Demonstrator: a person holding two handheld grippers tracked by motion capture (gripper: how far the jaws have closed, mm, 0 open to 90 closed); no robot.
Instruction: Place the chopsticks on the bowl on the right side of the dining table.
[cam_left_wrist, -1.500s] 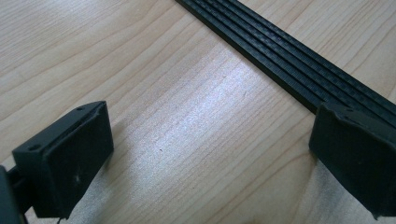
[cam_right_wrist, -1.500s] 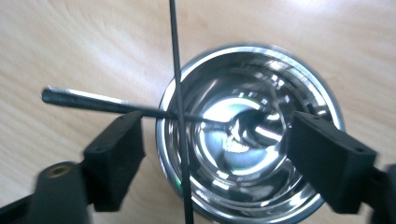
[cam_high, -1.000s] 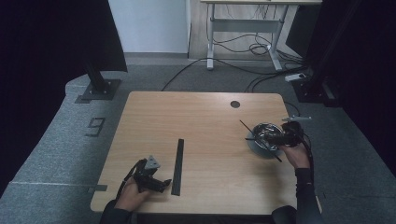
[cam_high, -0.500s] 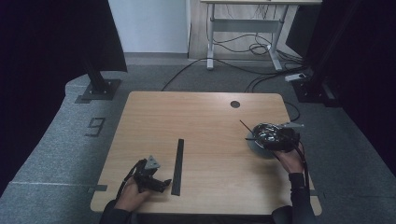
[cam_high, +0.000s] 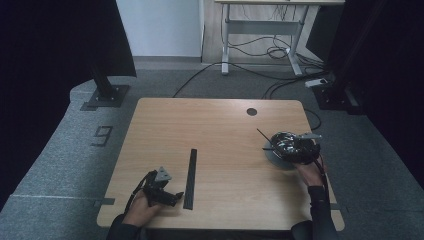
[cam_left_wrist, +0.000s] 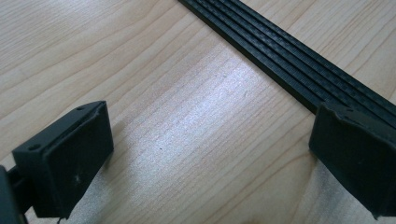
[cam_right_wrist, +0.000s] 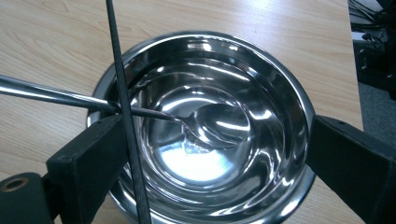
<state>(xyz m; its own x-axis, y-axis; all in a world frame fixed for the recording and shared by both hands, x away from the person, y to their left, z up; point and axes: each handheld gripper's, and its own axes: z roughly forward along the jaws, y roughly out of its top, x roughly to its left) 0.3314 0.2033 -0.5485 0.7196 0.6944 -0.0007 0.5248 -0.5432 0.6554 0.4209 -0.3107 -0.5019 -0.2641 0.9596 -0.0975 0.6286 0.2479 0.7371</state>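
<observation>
A shiny steel bowl (cam_right_wrist: 219, 154) stands near the table's right edge, with a spoon (cam_right_wrist: 210, 123) lying in it. A thin black rod (cam_right_wrist: 122, 93) leans across the bowl's left rim. My right gripper (cam_right_wrist: 205, 172) hangs just over the bowl (cam_high: 274, 156). Its jaws straddle the bowl and have just been closing, one by each side of the rim; I see no firm press. A long black ribbed strip (cam_high: 189, 177) lies on the wood at front left. My left gripper (cam_high: 176, 197) rests open beside it, with bare wood between its jaws (cam_left_wrist: 205, 158) and the strip (cam_left_wrist: 289, 56) running past the right jaw.
The wooden table (cam_high: 220, 125) has a round cable hole (cam_high: 251, 111) at the back right. Beyond it are grey carpet, loose cables, a desk frame (cam_high: 260, 30) and black stand feet (cam_high: 105, 95) at the left.
My right gripper has come down and a little leftwards onto the bowl. The left gripper and the black strip have stayed where they were.
</observation>
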